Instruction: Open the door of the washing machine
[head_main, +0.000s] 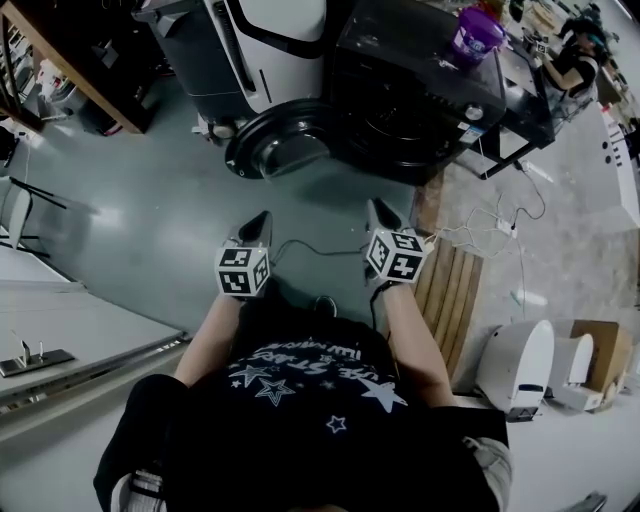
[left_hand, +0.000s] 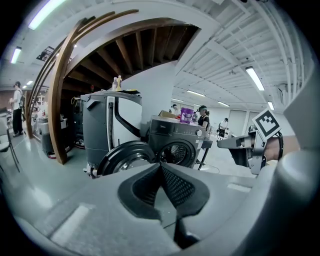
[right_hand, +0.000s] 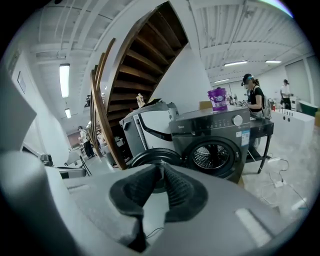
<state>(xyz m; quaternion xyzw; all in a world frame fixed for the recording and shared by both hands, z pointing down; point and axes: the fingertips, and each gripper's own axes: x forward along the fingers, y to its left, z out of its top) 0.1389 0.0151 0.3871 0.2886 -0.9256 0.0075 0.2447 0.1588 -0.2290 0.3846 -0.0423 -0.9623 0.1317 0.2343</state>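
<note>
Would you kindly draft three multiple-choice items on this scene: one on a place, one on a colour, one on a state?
1. Where does the tub stand? A) on the floor B) on top of the washing machine C) on a chair
2. What colour is that tub? A) yellow B) red C) purple
3. How is the washing machine's door? A) swung open B) shut C) taken off
Answers: 1 B, it sits on the machine's top; 2 C, purple in every view; 3 A, the door hangs aside, the drum exposed.
</note>
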